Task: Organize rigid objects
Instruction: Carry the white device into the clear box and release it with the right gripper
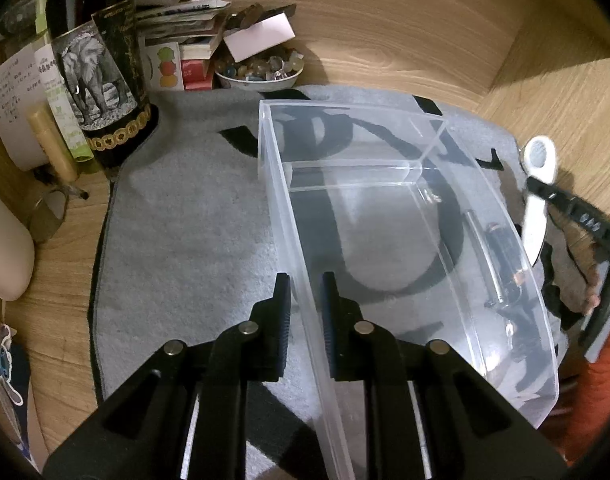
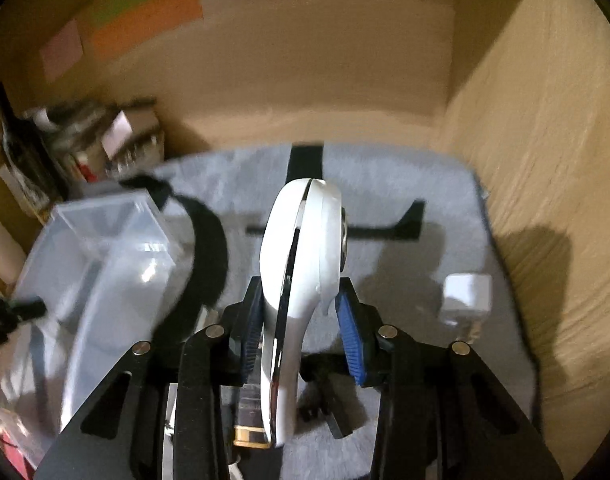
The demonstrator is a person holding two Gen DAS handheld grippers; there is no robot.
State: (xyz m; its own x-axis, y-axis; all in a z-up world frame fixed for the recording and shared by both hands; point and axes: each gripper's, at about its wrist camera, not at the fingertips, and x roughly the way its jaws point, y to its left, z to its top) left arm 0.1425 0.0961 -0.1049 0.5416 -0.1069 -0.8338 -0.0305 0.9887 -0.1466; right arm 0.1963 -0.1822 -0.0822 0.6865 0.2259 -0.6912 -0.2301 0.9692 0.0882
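Our left gripper (image 1: 305, 320) pinches the near left wall of the clear bin (image 1: 405, 240), which sits on the grey mat (image 1: 177, 248) on the tabletop (image 1: 385, 20). Our right gripper (image 2: 301, 328) has its jaws clamped on a white opener (image 2: 301, 264), held above the mat just right of the bin. A battery (image 1: 505, 264) lies inside the bin.

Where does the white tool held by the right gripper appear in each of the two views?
Left wrist view: the white tool is at the far right edge, beyond the clear box, held in the right gripper.
Right wrist view: it stands in the centre, clamped between the blue pads.
Shared landmark: the clear box, at the left in the right wrist view, on the grey mat.
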